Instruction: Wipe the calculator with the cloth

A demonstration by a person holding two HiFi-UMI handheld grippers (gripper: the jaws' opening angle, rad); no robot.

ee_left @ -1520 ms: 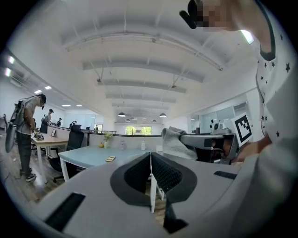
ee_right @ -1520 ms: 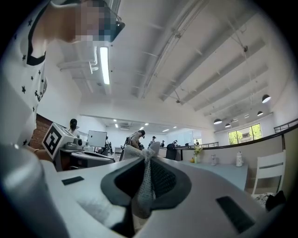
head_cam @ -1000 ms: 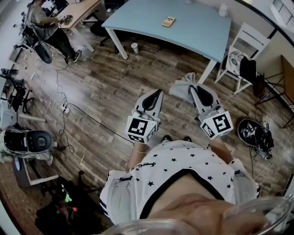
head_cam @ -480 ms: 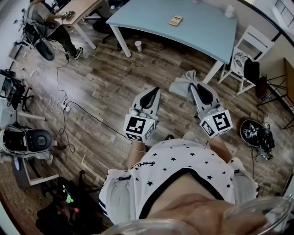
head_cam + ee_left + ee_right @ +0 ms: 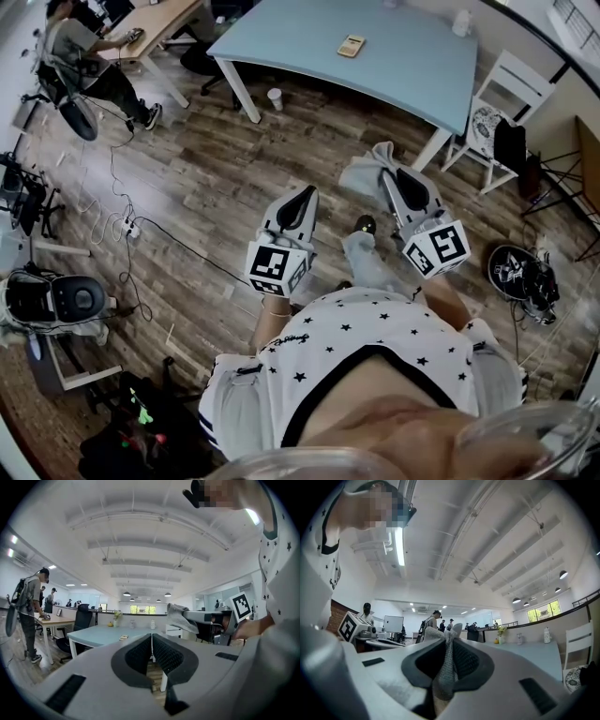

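Grey cloth (image 5: 364,172) is hanging from the right gripper (image 5: 388,180), whose jaws are clamping down on a fold of it; the loose part is drooping off the tip to the left. The left gripper (image 5: 304,198) is carrying nothing, its two pads pressing together with only a thin slit between them.

Compared with a second ago, a leg is now swinging forward between the two grippers, with a dark shoe (image 5: 365,225) landing on the wooden floor (image 5: 206,178) just beside the right gripper. Both grippers are sitting slightly lower and more to the left in the head view. The person appears to be walking towards the far table, so the wiping is not yet starting.

The calculator (image 5: 351,45) is lying flat on the pale blue table (image 5: 412,70), towards its far side and well apart from both grippers. It is also showing small in the left gripper view, straight ahead of the jaws. Judging from this, more steps are needed before the cloth can reach it.
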